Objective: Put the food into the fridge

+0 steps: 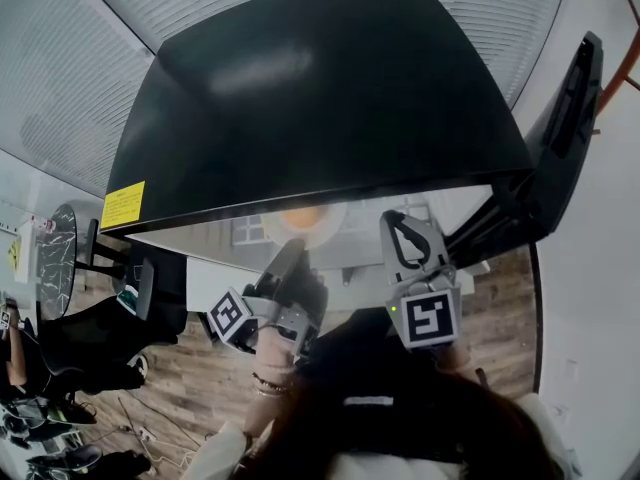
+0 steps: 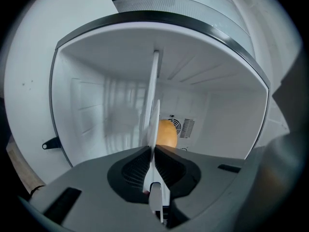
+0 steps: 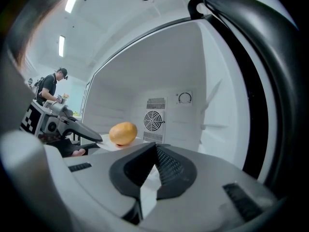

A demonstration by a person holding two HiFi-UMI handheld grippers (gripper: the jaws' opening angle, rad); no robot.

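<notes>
Orange fruit on plate in fridge, left tool gripping plate, right tool closed

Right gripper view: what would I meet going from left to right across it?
Person → left gripper → fruit → fan → dial → fridge's black rim.

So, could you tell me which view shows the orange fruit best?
The right gripper view: the whole orange fruit shows unobstructed. In the left gripper view the plate hides half; the head view gives a blur.
</notes>
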